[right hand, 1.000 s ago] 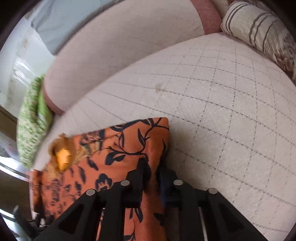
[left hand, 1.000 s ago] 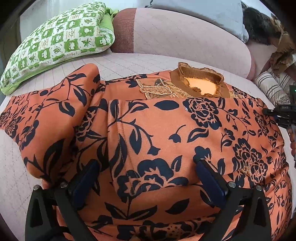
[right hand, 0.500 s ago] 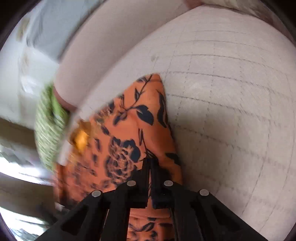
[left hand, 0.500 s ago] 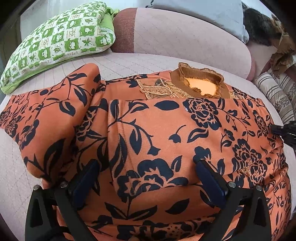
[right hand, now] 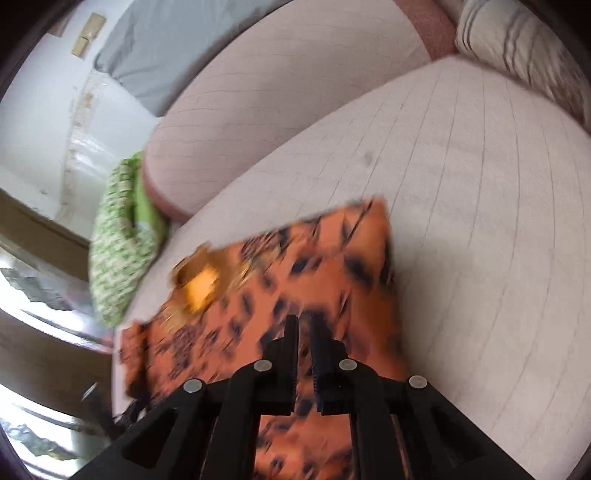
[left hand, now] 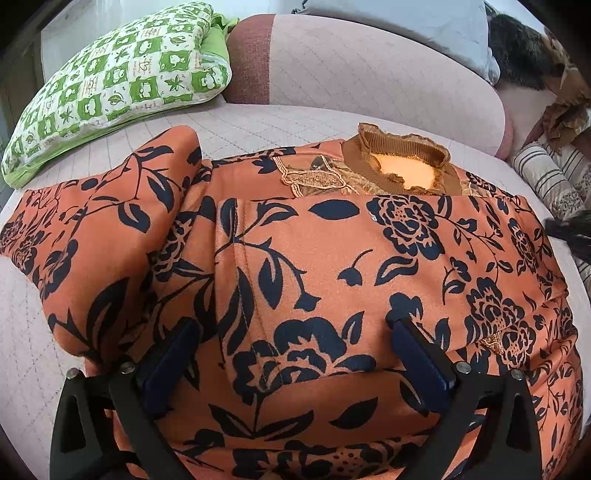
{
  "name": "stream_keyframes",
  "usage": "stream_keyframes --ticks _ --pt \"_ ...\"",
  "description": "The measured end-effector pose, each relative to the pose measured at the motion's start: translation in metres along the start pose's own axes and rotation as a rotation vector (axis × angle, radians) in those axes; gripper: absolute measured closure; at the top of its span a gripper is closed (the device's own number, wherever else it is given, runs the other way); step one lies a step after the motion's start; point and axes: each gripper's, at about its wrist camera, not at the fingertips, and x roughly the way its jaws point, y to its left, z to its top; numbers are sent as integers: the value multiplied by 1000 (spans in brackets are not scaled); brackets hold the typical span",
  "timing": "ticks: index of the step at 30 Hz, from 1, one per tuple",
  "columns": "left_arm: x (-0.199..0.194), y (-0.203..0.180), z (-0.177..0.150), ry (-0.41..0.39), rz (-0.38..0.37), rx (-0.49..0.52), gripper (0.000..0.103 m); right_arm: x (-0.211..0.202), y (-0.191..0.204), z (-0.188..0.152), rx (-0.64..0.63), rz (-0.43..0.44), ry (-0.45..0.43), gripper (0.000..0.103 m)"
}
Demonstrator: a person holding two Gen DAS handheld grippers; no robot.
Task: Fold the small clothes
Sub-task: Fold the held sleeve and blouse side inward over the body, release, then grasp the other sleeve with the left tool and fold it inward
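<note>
An orange top with dark blue flowers [left hand: 317, 258] lies on the pink quilted sofa seat [left hand: 236, 122], brown collar [left hand: 402, 151] at the far side. One part is folded across its front, and its left sleeve [left hand: 92, 229] sticks out left. My left gripper [left hand: 291, 350] is open, its pads over the lower front of the top. In the right wrist view the top [right hand: 295, 273] is blurred. My right gripper [right hand: 303, 325] has its jaws nearly together over the cloth near the right edge; whether cloth is pinched does not show.
A green and white pillow [left hand: 110, 81] lies at the back left. The pink backrest [left hand: 369, 66] runs behind, with a grey cushion [left hand: 406, 26] on top. Striped pillows [left hand: 546, 177] and dark fabric sit at the right. The seat [right hand: 480, 221] stretches right of the top.
My right gripper has swung over the right edge of the top, and the view is blurred by motion. My left gripper and the top under it have not moved.
</note>
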Motion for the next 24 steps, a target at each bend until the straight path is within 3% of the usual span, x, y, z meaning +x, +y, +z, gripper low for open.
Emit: stream_keyframes --ticks 2,3,4,6,8,10,11,12,14,16,17,18,20,21,23,24 --pt "0 1 0 -1 -5 -4 0 25 -33 14 76 -96 61 103" --pt "-1 1 0 -2 -6 -4 0 26 -51 16 173 -30 46 103" --pt "-1 1 0 -1 -5 -5 0 19 -50 16 189 -31 7 98" --pt "0 0 1 2 1 -7 0 3 -28 12 98 -49 -53 95" --pt "1 -1 1 3 7 -6 0 -9 -16 0 75 -9 -67 95" --pt "1 -1 1 3 8 -7 0 0 -6 -9 35 -46 -38 93" --pt "1 -1 1 1 7 -7 0 19 -13 -17 17 -124 36 94" --pt "0 0 0 0 2 -8 0 22 -19 -22 55 -98 31 98" --pt "-1 2 -1 -6 -15 -17 0 0 -7 -26 85 -124 -37 91" --pt "0 4 -1 -1 -23 -25 0 -20 21 -36 -14 -129 -92 91" --pt "0 4 -1 -1 -21 -21 0 -28 33 -46 -54 -117 -103 86" --pt "-1 4 -1 -3 -21 -20 0 -25 39 -51 -72 -133 -99 69" --pt "1 3 -1 6 -21 -14 0 -10 17 -59 -80 -267 -9 30" --pt "0 2 1 23 -21 12 0 7 0 -64 -18 -352 94 34" --pt "-12 1 1 20 14 44 0 -13 25 -74 -86 -346 12 33" --pt "-29 3 0 -35 45 49 0 -23 42 -81 -128 -292 -18 33"
